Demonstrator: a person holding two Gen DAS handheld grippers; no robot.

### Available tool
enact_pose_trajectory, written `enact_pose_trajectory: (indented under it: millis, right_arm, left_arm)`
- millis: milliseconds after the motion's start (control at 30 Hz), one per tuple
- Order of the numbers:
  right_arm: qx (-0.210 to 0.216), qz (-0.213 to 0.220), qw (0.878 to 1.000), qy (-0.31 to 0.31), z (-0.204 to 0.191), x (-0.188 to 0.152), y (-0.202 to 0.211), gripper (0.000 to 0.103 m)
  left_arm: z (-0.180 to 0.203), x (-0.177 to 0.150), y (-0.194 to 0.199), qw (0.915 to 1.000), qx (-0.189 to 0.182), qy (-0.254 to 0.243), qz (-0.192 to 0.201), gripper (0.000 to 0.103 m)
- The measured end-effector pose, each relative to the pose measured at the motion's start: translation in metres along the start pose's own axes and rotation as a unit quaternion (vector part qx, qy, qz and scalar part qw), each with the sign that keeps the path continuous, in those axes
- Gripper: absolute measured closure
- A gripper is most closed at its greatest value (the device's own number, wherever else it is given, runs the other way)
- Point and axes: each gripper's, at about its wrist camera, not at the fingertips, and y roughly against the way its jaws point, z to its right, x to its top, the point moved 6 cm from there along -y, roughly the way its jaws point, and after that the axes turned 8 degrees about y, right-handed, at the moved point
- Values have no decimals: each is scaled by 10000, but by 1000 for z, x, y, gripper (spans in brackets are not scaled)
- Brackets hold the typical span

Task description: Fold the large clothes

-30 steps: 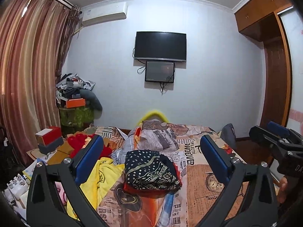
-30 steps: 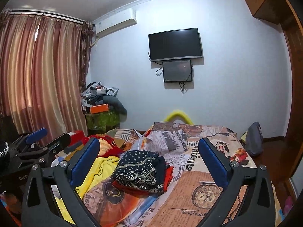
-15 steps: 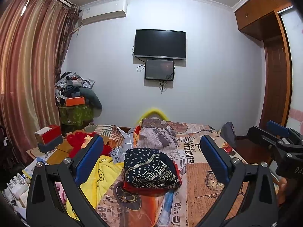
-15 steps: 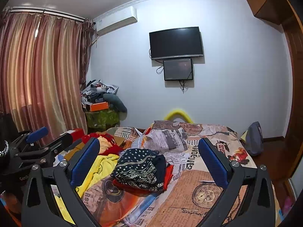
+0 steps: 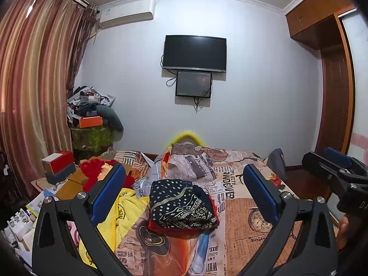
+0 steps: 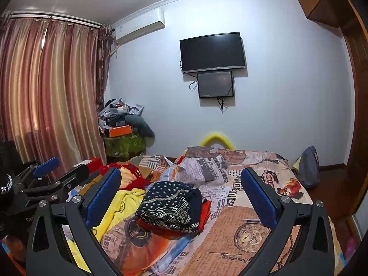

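Bed carries a newspaper-print cover. Folded dark patterned garment sits on a red garment near mid-bed. Yellow garment lies just left of that stack. Red clothing lies beyond the yellow garment. Grey bag rests at the bed's far right edge.

bed right half open | folded pile centre | yellow garment left

Bedsheet newspaper print, mirrored: "BILL", "WHAT" partly legible; other lettering too distorted to read.
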Motion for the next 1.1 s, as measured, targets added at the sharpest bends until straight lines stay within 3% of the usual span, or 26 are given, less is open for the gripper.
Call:
enact_pose_trajectory:
  millis: [1100]
  right_arm:
    - [-88,-9,9998,-165,12,-4,2,0]
  left_arm:
    - [7,-2,-9,9994,-258,-131,-191,0]
